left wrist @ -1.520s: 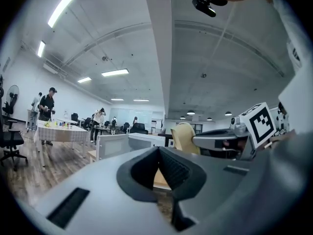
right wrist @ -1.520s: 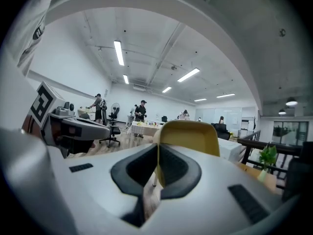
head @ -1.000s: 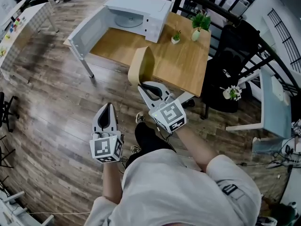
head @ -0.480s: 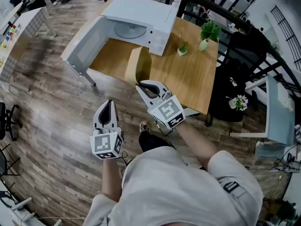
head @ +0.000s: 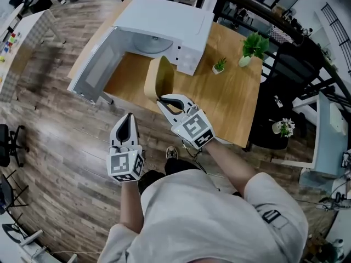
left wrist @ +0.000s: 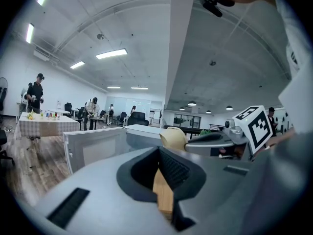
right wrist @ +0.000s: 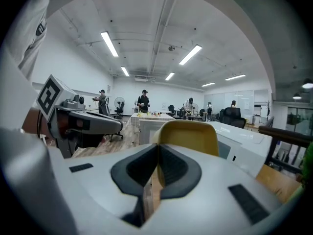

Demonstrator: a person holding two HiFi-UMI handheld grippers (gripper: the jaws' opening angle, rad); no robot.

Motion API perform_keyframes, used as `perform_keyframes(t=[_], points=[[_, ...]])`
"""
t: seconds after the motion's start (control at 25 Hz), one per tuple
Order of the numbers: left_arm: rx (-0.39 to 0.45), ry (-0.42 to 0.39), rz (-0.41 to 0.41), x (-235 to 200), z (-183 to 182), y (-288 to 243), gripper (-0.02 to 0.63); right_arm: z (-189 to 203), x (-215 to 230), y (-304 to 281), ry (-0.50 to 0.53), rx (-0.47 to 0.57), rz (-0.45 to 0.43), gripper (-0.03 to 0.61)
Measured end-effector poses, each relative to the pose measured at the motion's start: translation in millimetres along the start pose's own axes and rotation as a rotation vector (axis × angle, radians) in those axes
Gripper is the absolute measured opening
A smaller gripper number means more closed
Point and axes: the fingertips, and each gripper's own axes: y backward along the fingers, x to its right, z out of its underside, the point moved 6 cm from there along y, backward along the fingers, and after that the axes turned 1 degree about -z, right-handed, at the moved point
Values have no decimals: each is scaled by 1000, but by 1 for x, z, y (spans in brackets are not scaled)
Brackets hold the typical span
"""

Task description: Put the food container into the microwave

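Note:
The white microwave stands on the wooden table with its door swung wide open and the turntable showing inside. My right gripper is shut on the rim of the tan food container, held on edge above the table's near edge, short of the oven opening. In the right gripper view the container rises just beyond the jaws of the right gripper. My left gripper is shut and empty, over the floor to the left, below the open door.
Two small potted plants stand on the table right of the microwave. A black railing and dark chair lie beyond the table's right side. Wood floor spreads to the left, with people at distant desks.
The table and microwave have drawn nearer in the head view. The right gripper has carried the container closer to the open microwave; the left gripper kept its place beside it.

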Motion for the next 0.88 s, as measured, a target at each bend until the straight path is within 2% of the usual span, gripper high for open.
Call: perform_keyframes(t=[0.48,0.68,0.88], points=[[-31,5,1,-30,-4,-60,12,7,36,-42,-32,-42,-19,15],[-57,1,41,-48,-3,-87,12,9,47,-63,-48,-70,4,15],[-81,3,115,-64,-2,-111,12,12,53,-81,-50,-104,38,15]])
